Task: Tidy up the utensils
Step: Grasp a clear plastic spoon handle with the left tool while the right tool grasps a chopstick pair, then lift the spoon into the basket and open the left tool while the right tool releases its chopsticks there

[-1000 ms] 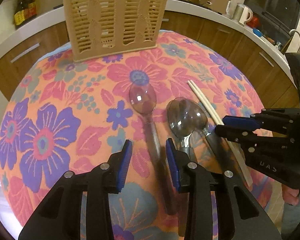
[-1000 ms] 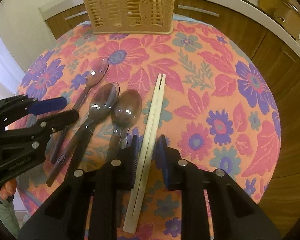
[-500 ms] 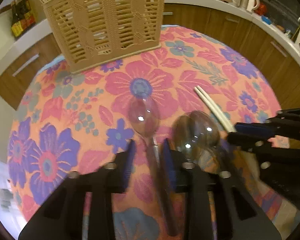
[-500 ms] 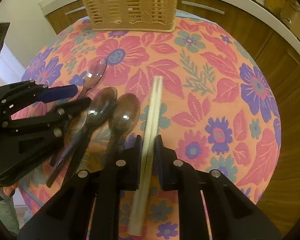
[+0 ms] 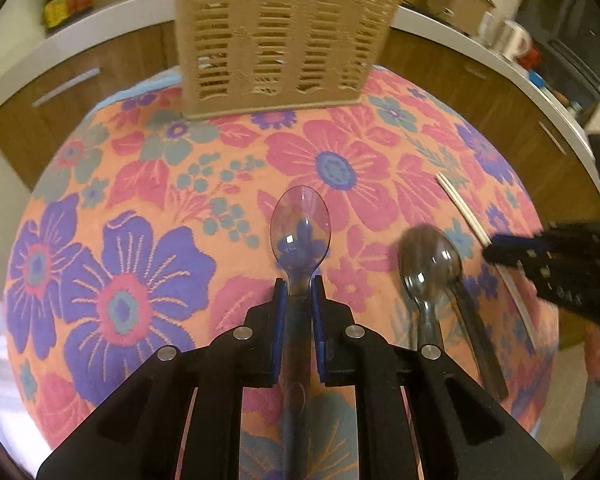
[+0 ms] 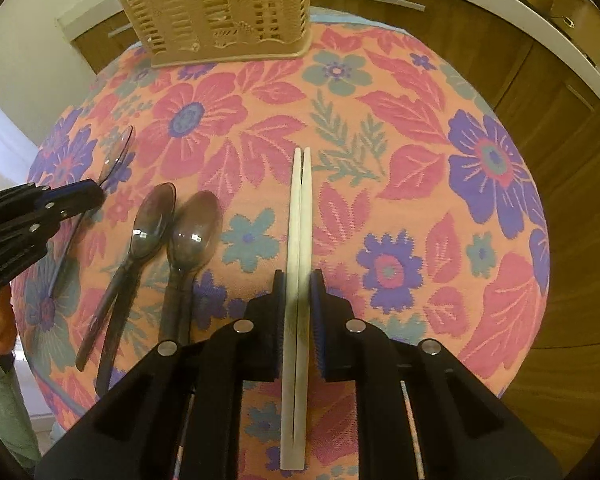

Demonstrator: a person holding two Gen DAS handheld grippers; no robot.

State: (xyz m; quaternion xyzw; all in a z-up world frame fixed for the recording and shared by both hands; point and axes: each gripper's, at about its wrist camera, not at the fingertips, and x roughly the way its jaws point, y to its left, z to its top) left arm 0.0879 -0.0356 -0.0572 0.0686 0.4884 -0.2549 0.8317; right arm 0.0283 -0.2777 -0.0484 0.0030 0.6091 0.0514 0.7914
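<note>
The left gripper pinches the clear spoon at its neck, bowl pointing straight ahead along the fingers. The right gripper clamps the pair of chopsticks, also lengthwise. Ahead of both tools, well apart, stands the slatted basket; the left looks somewhat nearer.

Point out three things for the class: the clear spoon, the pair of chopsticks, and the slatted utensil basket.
Clear spoon (image 5: 300, 232): left wrist view, on its bowl.
Pair of chopsticks (image 6: 300, 208): right wrist view, on the shafts ahead of the claw.
Slatted utensil basket (image 5: 276, 40): left wrist view, on its front wall.
</note>
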